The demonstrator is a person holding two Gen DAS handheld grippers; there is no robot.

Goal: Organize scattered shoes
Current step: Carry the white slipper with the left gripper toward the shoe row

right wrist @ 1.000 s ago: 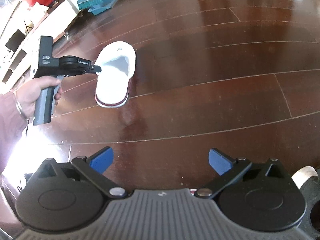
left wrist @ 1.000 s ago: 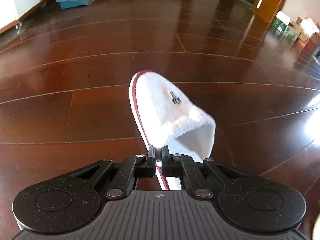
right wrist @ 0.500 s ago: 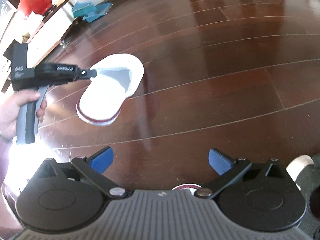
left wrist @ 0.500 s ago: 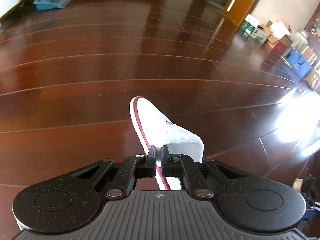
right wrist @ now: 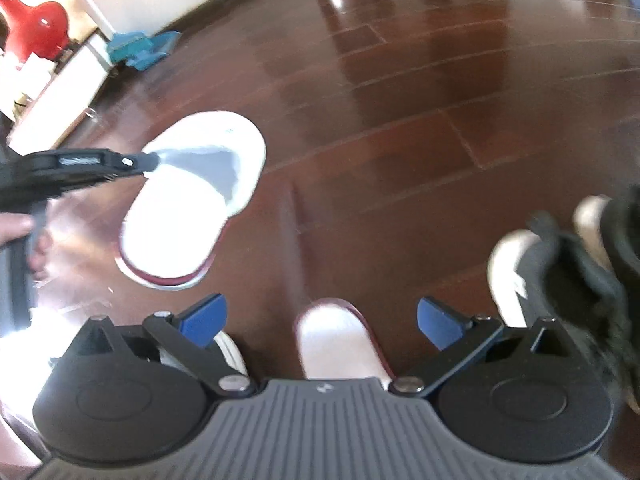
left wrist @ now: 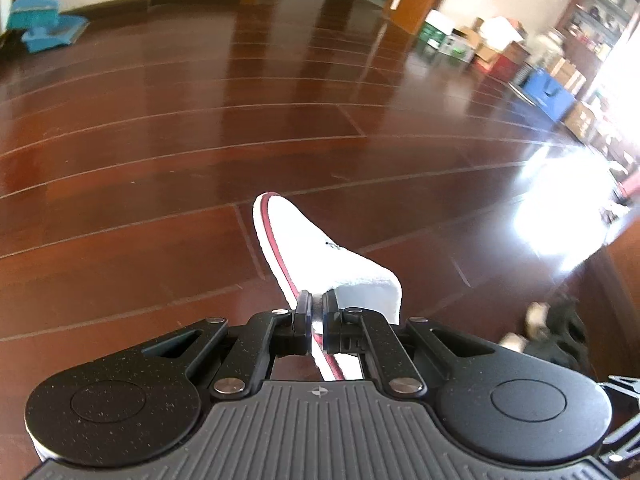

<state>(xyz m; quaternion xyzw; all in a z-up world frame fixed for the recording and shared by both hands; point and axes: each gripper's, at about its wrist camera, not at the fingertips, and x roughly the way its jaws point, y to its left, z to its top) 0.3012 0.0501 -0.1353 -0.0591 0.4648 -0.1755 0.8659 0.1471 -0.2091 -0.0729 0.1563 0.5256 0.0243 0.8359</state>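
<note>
Left gripper (left wrist: 315,320), clamped on the white slipper (left wrist: 320,256), carries it above the floor at frame centre; right gripper (right wrist: 322,320), wide open and empty, hovers over its mate (right wrist: 340,340) at lower centre. Pairing remains; black shoes (right wrist: 576,264) lie at right.

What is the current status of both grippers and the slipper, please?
Left gripper shut on white slipper, held above the floor. Right gripper open, empty, over second white slipper. Black shoes to the right.

A glossy wooden floor (left wrist: 160,184) is seen; the slipper (left wrist: 316,248) is of white terry cloth, the grippers' bodies of matt speckled plastic.
</note>
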